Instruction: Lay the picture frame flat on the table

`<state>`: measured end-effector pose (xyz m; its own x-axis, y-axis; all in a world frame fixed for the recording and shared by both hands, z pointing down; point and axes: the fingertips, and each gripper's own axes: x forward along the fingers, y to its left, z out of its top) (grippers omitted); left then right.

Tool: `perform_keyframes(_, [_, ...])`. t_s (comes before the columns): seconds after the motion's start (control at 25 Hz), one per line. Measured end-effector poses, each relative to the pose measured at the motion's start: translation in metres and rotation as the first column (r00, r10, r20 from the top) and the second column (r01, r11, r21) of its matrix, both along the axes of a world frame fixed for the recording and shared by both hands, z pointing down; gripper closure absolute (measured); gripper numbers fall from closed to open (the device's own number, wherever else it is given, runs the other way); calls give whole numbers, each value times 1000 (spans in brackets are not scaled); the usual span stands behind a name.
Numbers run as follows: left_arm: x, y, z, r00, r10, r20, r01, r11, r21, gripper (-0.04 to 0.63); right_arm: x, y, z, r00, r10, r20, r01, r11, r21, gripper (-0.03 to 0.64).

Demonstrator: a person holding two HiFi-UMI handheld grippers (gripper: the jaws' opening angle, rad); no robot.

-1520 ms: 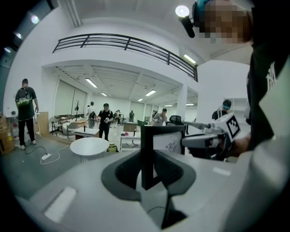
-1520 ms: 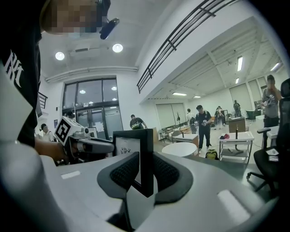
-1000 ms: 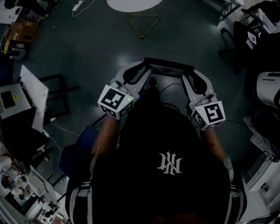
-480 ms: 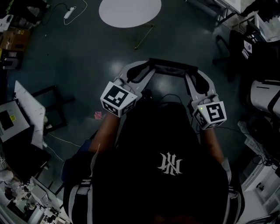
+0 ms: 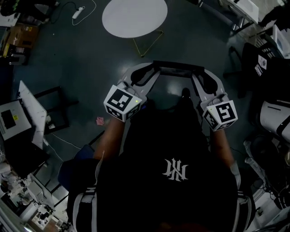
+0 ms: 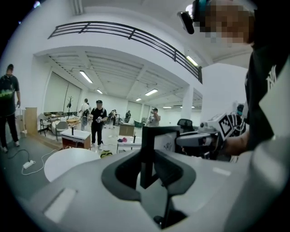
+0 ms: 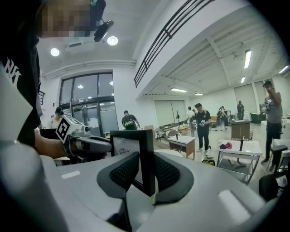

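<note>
A black picture frame hangs upright in the air in front of the person's chest, held by both side edges above the dark floor. My left gripper is shut on its left edge, and in the left gripper view the black frame bar stands between the pads. The right gripper is shut on the other edge; the right gripper view has the frame clamped between its ribbed pads. A round white table stands ahead at the top of the head view.
Thin yellow table legs show under the round table. A desk and chair stand at the left, with equipment and chairs at the right. A power strip and a pink scrap lie on the floor. Several people stand farther off.
The round white table has come further into the head view and nearer. Both grippers keep the frame held between them at the same height.
</note>
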<state>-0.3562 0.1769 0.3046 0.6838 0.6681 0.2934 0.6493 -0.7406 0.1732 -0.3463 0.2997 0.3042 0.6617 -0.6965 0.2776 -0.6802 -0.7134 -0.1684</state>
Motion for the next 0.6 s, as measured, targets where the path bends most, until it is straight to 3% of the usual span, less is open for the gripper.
perform_keyframes(0.2, [30,29,-14,990,-144,-6,144,990,6,518,48,27,-14,993,-117,-33,118,993,24,531])
perform_keyframes(0.6, [66,103,-39,960,-276,-50,278,960,34,517,87,100,-28,965,-259,-32,261,960,98,541])
